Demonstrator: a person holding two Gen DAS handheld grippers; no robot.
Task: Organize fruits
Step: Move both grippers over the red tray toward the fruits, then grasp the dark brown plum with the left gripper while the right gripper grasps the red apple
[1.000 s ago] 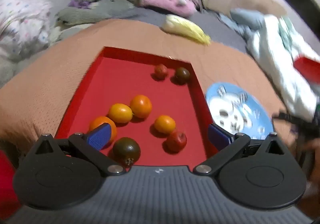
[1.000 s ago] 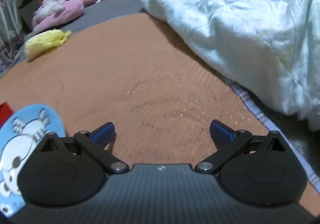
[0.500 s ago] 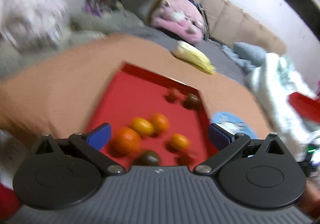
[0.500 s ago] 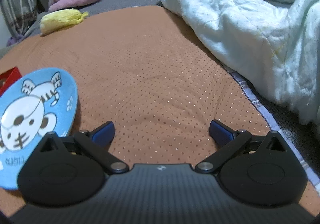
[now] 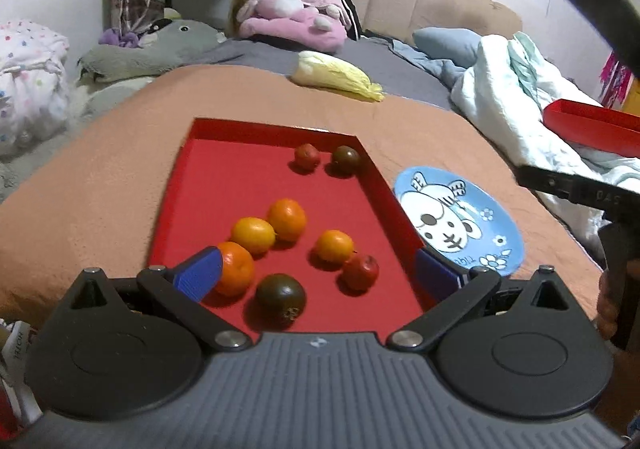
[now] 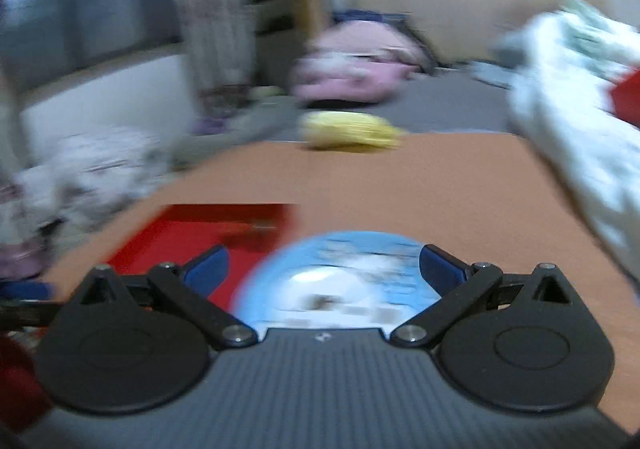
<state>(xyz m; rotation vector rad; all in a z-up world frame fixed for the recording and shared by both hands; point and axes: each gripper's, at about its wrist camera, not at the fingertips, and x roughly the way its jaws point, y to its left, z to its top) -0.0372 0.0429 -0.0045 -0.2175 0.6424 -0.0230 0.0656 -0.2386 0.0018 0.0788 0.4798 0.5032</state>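
1. The fruits lie in a shallow red tray (image 5: pixel 224 185) with low upright walls and a flat matte floor, resting on an orange-brown bed cover (image 5: pixel 92 185) with a fine dotted weave.
2. Near the tray's front sit four round, smooth orange fruits: one (image 5: pixel 236 269) partly behind the left tool's blue pad, a yellower one (image 5: pixel 253 235), a deeper orange one (image 5: pixel 287 219) touching it, and a smaller one (image 5: pixel 334 246).
3. A small glossy red fruit (image 5: pixel 361 272) touches that smaller orange one; a dark brownish-green round fruit (image 5: pixel 281 295) lies nearest the camera.
4. At the tray's far right corner are a second red fruit (image 5: pixel 307 156) and a second dark fruit (image 5: pixel 345 159), just beside each other.
5. Beside the tray's right wall lies a round blue plate (image 5: pixel 500 225) printed with a white cartoon tiger.
6. The left tool (image 5: pixel 318 273) hovers over the tray's front, its blue-padded fingers spread wide and gripping nothing.
7. The right tool (image 6: pixel 324 267) is likewise wide apart and empty, above the plate (image 6: pixel 276 281); its view is smeared by motion.
8. Beyond lie a yellow plush (image 5: pixel 336 75), a pink plush (image 5: pixel 292 21) and a crumpled white quilt (image 5: pixel 512 105).
9. Half a second ago the left view was blurred and tilted; it is now sharp, with the fruits arranged as they were. The right tool has swung left, from open cover beside the plate to directly over it, with the tray (image 6: pixel 160 237) now in sight.
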